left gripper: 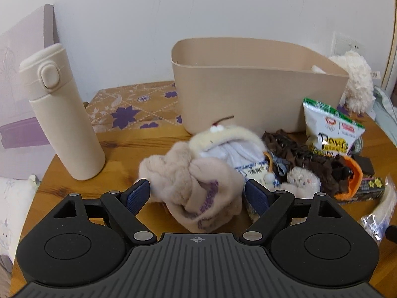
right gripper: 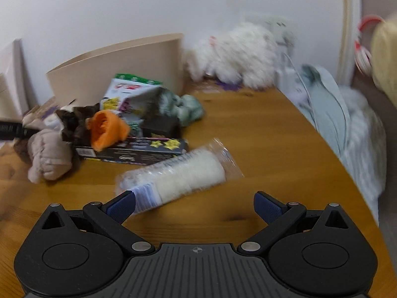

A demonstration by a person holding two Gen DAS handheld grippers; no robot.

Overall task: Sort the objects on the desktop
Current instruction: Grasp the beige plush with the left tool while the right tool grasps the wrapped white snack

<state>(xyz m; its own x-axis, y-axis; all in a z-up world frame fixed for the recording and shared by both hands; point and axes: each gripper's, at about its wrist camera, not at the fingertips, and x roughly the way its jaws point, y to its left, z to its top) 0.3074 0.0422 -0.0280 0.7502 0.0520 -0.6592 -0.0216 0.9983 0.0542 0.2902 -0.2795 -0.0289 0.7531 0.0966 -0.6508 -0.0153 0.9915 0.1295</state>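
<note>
My left gripper (left gripper: 197, 195) stands open around a beige plush bundle (left gripper: 198, 186) on the wooden table (left gripper: 119, 146); the blue pads sit close to its sides without squeezing it. Behind the bundle lie a cream fuzzy pouch (left gripper: 230, 144), brown fabric (left gripper: 310, 161), an orange piece (left gripper: 352, 173) and a snack bag (left gripper: 330, 129). My right gripper (right gripper: 196, 204) is open just above the table. A clear packet of white pads (right gripper: 178, 176) lies ahead of it, its near end beside the left finger. The beige bin (left gripper: 248, 92) stands behind the pile.
A tall cream flask (left gripper: 59, 114) stands upright at the left. A white fluffy toy (right gripper: 235, 54) lies by the wall right of the bin (right gripper: 119, 67). A black box with yellow stars (right gripper: 139, 149) sits under the orange piece. The table's curved edge and pale bedding (right gripper: 327, 104) are at the right.
</note>
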